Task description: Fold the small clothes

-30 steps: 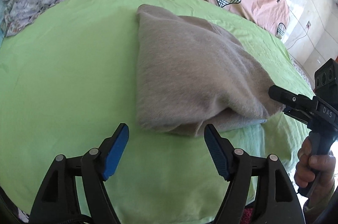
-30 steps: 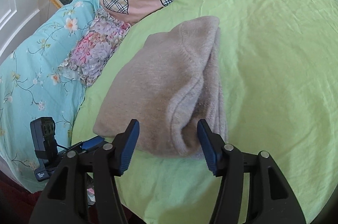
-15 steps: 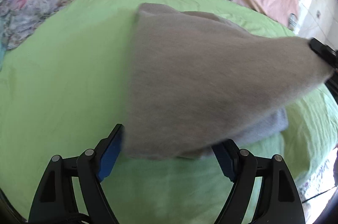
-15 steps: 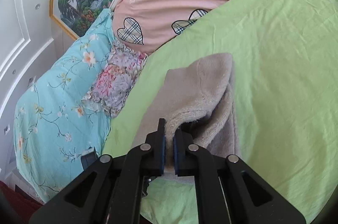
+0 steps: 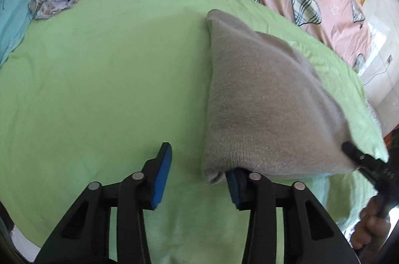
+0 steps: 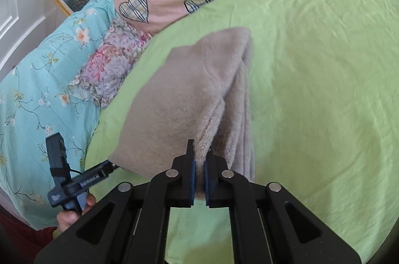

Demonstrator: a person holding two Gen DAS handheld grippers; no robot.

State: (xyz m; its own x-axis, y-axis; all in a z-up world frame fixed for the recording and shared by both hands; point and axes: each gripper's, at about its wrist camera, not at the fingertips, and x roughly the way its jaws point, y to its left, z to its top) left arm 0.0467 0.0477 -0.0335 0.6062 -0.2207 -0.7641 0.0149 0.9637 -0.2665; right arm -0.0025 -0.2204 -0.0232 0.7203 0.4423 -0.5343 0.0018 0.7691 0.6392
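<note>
- While the right gripper has its jaws clamped on a near corner of the beige knit garment, that corner is lifted off the green bedsheet.
- The left gripper has its jaws wide apart; the right pad sits under the garment's near hem at five o'clock, the left pad over bare sheet.
- The garment runs from the jaws toward twelve o'clock, its far end resting on the bed.
- Risk: with one corner held, the loose layers at one o'clock may slump and spoil the fold.
- Risk: the left jaws, closing here, may pinch sheet along with knit.
</note>
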